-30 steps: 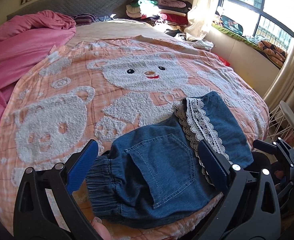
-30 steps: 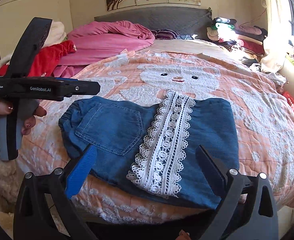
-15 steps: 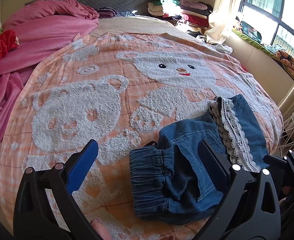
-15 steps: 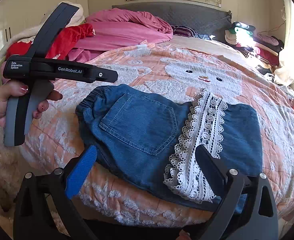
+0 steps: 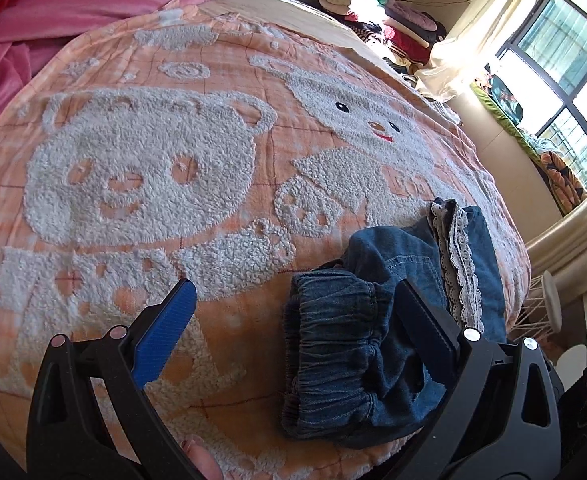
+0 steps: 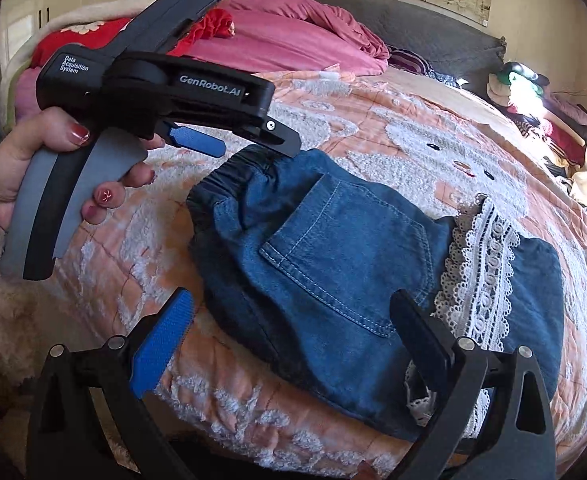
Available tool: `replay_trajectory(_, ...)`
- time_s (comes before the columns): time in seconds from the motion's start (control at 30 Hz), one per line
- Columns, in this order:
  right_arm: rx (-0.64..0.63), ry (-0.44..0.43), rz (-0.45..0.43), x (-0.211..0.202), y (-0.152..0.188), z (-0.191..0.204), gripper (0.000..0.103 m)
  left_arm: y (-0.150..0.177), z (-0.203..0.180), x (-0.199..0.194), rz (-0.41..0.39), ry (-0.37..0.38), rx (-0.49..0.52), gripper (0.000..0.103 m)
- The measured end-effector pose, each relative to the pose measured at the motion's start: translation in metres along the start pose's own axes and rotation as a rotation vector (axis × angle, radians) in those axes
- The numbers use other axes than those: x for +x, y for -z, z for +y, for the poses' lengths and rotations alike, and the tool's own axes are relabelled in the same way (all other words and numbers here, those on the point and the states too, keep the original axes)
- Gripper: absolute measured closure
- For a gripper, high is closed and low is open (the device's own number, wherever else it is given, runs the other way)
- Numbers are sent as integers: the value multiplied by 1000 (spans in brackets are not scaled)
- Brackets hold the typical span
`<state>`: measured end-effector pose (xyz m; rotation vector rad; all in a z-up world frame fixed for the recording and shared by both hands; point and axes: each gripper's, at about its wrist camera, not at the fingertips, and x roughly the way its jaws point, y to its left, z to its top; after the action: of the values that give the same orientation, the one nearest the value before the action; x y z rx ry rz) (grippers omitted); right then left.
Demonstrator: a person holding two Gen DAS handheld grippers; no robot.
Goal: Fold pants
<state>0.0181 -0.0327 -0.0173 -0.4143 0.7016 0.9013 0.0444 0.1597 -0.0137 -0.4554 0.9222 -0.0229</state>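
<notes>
We have the pants (image 6: 333, 256) lying near the front edge of the bed, on the orange bear blanket (image 5: 141, 168), already folded into a compact denim bundle with the back pocket (image 6: 345, 256) facing up and the lace trim (image 6: 481, 276) running across the far-right part. Our left gripper (image 5: 293, 320) hangs with its jaws spread wide and nothing between them, its dark finger just over the elastic waistband (image 5: 333, 344); in the right wrist view its tips sit at the waistband's far corner. Our right gripper (image 6: 289, 332) is also wide apart and empty, low over the near edge of the bundle. We judge the main risk to be grabbing only the top layer: the waistband is thick and gathered, so a shallow pinch there could peel one ply up and undo the fold beneath. A second risk is the lace, which looks loose and could snag on a finger pad if we slide across it. And since the bundle sits close to the mattress edge, a pull toward us could drag it off the bed.
</notes>
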Motion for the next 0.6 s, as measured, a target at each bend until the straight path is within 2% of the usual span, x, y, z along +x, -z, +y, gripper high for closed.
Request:
replay_trajectory(0.07,-24,-2,4,6,-1,7,5,2,2,4,14,27,-10,11)
replay_trajectory(0.17,-65,1,18,17,0,16,5,6,2,11,33,37,-10,24)
replay_trajectory(0.23,-92,12,24,25,0,21,6,7,2,17,49,61,-15,37)
replay_trajectory(0.33,-118,35,56,41,2,22,7,9,3,24,70,100,-37,47)
replay_trajectory(0.37,-123,46,73,47,3,21,14,9,3,27,77,108,-42,48)
replay_trajectory(0.43,-131,48,78,53,5,19,17,10,1,32,87,108,-47,49)
replay_trajectory(0.5,-112,42,65,55,5,13,28,10,-1,35,89,103,-50,51)
replay_trajectory(0.57,-80,35,48,54,4,4,47,9,-3,36,87,101,-60,55)
replay_trajectory(0.6,-59,28,39,51,3,-2,50,8,-4,36,86,99,-69,55)
